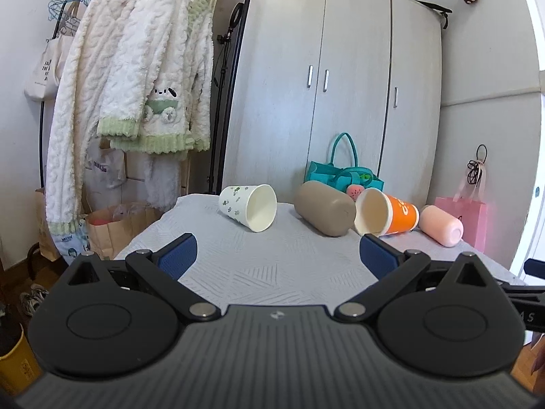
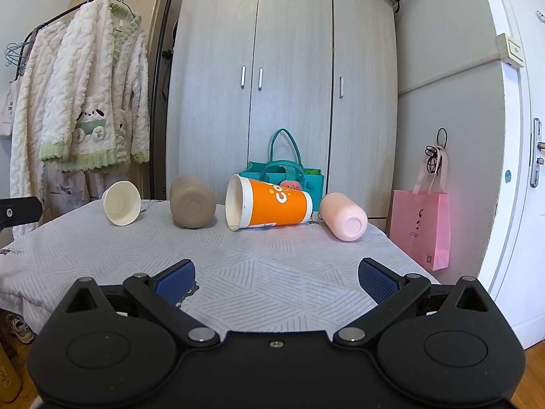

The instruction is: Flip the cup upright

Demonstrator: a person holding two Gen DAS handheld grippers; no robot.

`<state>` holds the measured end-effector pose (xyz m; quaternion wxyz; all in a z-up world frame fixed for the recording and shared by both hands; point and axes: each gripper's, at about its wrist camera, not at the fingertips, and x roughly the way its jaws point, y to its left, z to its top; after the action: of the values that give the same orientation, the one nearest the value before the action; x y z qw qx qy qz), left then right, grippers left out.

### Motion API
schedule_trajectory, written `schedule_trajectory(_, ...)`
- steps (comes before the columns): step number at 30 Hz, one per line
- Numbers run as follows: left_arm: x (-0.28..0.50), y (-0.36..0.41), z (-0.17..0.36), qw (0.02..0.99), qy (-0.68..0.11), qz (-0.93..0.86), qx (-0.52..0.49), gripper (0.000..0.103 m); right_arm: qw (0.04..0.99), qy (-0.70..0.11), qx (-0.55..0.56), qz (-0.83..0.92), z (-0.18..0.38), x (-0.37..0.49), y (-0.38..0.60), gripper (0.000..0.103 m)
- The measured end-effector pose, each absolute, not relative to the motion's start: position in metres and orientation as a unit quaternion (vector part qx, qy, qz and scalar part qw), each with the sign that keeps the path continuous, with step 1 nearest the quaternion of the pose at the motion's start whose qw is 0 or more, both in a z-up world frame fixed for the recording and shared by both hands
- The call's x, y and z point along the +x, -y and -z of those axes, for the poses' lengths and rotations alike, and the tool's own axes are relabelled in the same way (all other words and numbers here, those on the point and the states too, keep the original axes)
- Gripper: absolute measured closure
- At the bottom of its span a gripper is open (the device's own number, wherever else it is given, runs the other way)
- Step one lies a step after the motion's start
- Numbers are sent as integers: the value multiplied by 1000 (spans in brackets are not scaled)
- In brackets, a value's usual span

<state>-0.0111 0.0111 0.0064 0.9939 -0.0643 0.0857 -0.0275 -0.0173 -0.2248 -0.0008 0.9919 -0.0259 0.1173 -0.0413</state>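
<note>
Several cups lie on their sides along the far edge of a table with a grey patterned cloth. From left to right: a white paper cup with green prints, a taupe cup, an orange paper cup and a pink cup. My left gripper is open and empty, well short of the cups. My right gripper is open and empty, also short of them.
A grey wardrobe stands behind the table, with a teal bag in front of it. A clothes rack with white robes is at the left. A pink paper bag hangs at the right, next to a door.
</note>
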Motion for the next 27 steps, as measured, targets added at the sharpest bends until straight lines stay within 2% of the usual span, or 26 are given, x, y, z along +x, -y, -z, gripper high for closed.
schedule_trajectory(20, -6, -2, -7, 995, -93, 39, -10, 0, 989, -140, -40, 31, -2, -14, 226, 0)
schedule_trajectory(27, 15, -3, -30, 987, -133, 83, -36, 0, 975, -169, -122, -79, -30, -9, 241, 0)
